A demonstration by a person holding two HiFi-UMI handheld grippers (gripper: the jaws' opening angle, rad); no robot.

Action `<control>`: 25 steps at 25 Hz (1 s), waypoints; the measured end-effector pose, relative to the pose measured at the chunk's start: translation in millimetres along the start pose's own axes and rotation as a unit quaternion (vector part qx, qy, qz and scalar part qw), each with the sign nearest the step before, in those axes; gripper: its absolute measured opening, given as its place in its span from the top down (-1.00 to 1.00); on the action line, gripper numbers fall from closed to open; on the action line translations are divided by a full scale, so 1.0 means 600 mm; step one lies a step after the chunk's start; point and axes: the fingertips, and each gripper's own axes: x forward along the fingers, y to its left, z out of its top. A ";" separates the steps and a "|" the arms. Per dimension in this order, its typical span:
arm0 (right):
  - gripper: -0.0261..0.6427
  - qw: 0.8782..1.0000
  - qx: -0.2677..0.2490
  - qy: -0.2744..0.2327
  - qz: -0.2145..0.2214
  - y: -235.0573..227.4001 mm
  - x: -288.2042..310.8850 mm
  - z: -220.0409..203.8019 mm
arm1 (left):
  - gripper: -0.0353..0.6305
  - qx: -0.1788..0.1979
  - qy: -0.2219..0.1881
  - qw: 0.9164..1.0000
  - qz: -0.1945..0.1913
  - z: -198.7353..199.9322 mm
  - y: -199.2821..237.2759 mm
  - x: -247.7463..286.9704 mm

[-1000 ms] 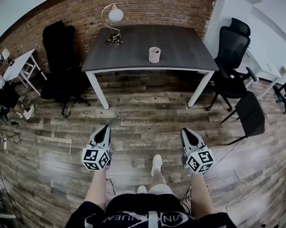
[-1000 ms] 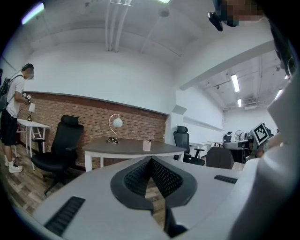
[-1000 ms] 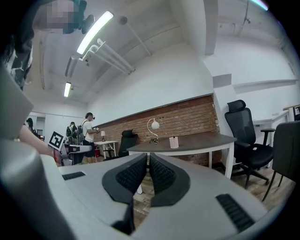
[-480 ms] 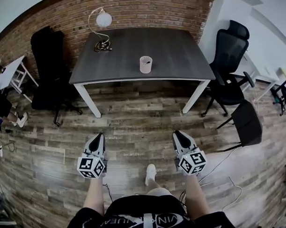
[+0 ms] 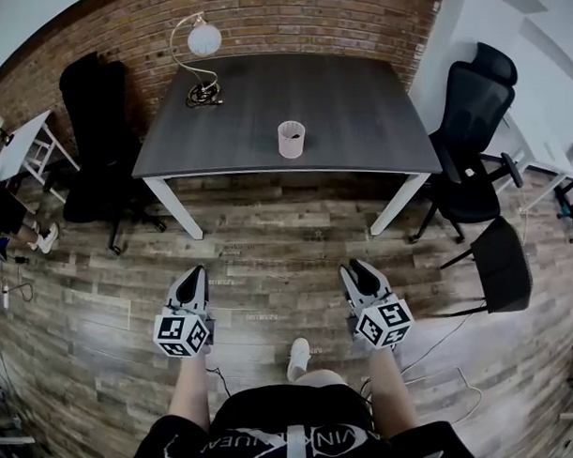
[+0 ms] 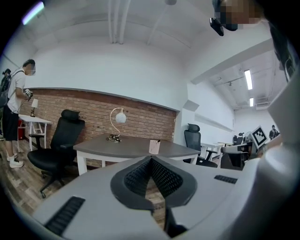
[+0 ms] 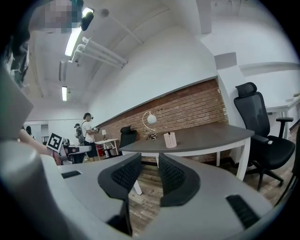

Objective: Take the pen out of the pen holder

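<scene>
So the pen holder (image 5: 291, 139) is a pale, cup-shaped thing standing upright on the dark counter (image 5: 366, 104), roughly mid-width and closer to the front edge than the back. The pen (image 7: 168, 133) is inside it. All you really get is a small dark tip poking over the rim in the two gripper views, and from the head view it's too small to pick out. Nothing is touching the holder.

At the back left corner of the counter there's a desk lamp (image 5: 204, 39) with a round white shade on a curved neck, well apart from the holder.

Both grippers are nowhere near it, held low over the wood plank floor (image 5: 286, 242) on either side of the person's legs and pointing towards the counter. The left hand-held gripper (image 5: 200, 270) has its dark ribbed pads pressed together at the tips with nothing between them. The right hand-held gripper (image 5: 353, 269) is a bit open, with a narrow gap between the pads and only floor visible through it, so it's empty too.

Around that, there's a black office chair (image 5: 102, 123) at the counter's left end and a high-back chair (image 5: 473, 127) at the right. A brick wall (image 5: 275, 21) runs behind. Off to the left, a person in a white shirt (image 6: 14, 117) stands by a small white table (image 6: 35, 122).
</scene>
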 end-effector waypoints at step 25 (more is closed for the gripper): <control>0.59 0.999 0.033 -0.003 0.023 -0.143 0.126 0.021 | 0.86 0.004 0.003 1.000 0.016 0.003 -0.013 0.182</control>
